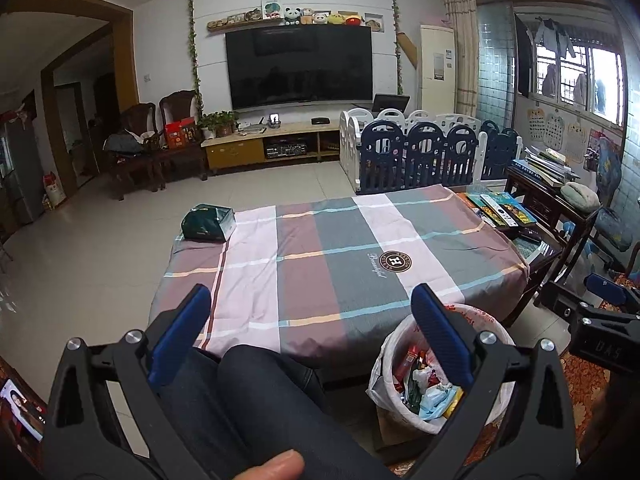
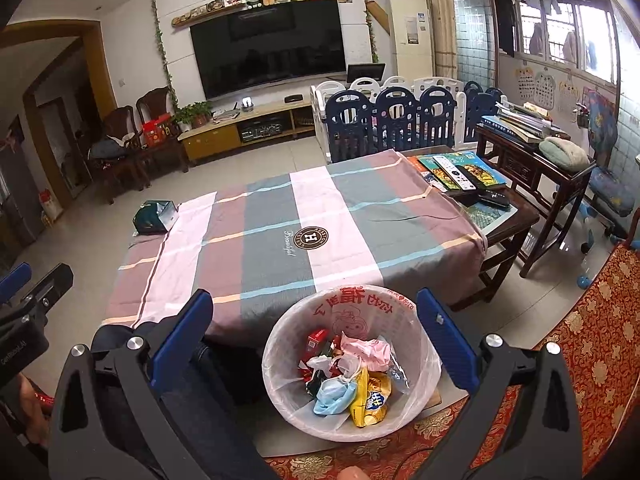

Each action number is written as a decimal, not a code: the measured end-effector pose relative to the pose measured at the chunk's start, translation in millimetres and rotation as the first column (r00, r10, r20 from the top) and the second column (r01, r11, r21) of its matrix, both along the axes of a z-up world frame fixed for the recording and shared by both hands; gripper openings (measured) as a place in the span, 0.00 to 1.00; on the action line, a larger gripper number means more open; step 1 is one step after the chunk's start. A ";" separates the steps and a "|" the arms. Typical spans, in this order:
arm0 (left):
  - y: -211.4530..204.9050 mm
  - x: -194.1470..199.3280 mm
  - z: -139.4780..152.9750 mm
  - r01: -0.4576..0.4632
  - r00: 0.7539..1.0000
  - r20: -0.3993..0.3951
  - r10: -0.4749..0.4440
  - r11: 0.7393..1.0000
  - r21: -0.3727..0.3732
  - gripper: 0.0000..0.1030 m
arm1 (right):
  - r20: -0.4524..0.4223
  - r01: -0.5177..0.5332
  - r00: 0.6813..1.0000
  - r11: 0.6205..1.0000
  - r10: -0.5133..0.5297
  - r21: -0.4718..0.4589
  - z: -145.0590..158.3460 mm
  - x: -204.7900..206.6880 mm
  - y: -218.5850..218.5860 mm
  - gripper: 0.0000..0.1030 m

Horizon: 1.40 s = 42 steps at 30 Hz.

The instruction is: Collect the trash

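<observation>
A white bin [image 2: 416,396] lined with a printed plastic bag stands on the floor at the near side of the table; it shows too as the bin [image 1: 390,354] in the left wrist view. Inside lies trash [image 2: 352,376]: wrappers, a blue face mask, a yellow snack bag, pink paper. My right gripper [image 2: 316,312] hangs open above the bin with nothing between its blue pads. My left gripper [image 1: 316,308] is open too, empty, over a person's dark trouser knees [image 1: 248,392] and the table's near edge. The plaid cloth [image 1: 340,248] on the table is bare of trash.
A dark green tissue pack [image 1: 208,222] sits on the table's far left corner. Books and remotes [image 2: 460,172] lie on the right end. A dark side table [image 2: 532,160] stands right, a playpen fence [image 1: 424,152] beyond, a patterned red sofa cover [image 2: 600,340] at right.
</observation>
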<state>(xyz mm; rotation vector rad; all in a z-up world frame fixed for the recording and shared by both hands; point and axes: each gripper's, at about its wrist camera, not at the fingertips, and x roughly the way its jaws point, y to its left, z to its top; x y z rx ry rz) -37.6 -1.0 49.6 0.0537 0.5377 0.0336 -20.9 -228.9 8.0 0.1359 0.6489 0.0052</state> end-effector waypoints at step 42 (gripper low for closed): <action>2.8 6.3 -13.4 -0.006 0.999 -0.046 0.005 1.000 -0.025 0.97 | -0.007 -0.006 1.000 0.998 0.006 -0.062 -5.4 0.7 7.8 0.97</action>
